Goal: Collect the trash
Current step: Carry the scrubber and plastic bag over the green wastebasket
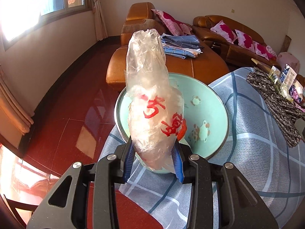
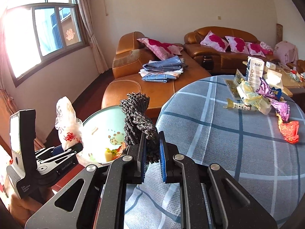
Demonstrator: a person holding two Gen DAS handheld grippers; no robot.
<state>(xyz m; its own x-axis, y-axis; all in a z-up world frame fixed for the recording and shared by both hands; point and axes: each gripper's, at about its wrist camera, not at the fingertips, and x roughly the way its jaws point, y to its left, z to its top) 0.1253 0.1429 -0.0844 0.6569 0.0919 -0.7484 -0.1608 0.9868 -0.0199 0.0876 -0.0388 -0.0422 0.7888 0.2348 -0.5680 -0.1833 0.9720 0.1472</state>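
So the left hand-held gripper (image 1: 153, 159) is pinching a crumpled clear plastic bag with red lettering (image 1: 152, 103), held right over the pale green enamel basin (image 1: 213, 103) that sits at the edge of the bench (image 2: 219, 133) under its blue checked cloth; the right hand-held gripper (image 2: 153, 161) is pressed together on a speckled dark cloth bundle (image 2: 138, 120), which looks like a rag or a knit thing, can't tell exactly which; that one hangs just beside the basin's rim. The basin already has some scraps in the bottom, so it's probably serving as the trash catch here. The rest of the trash, a heap of snack wrappers (image 2: 263, 99) with a crumpled red foil wrapper (image 2: 288, 131) nearest, lies well apart on the far side of the bench. To do this step well, the person should get the bag fully over the middle of the basin before letting go; it's light and springy, so a release near the rim could let it spill onto the red floor; lower it in, then spread the jaws; keep the two grippers from bumping, since they're working close together.
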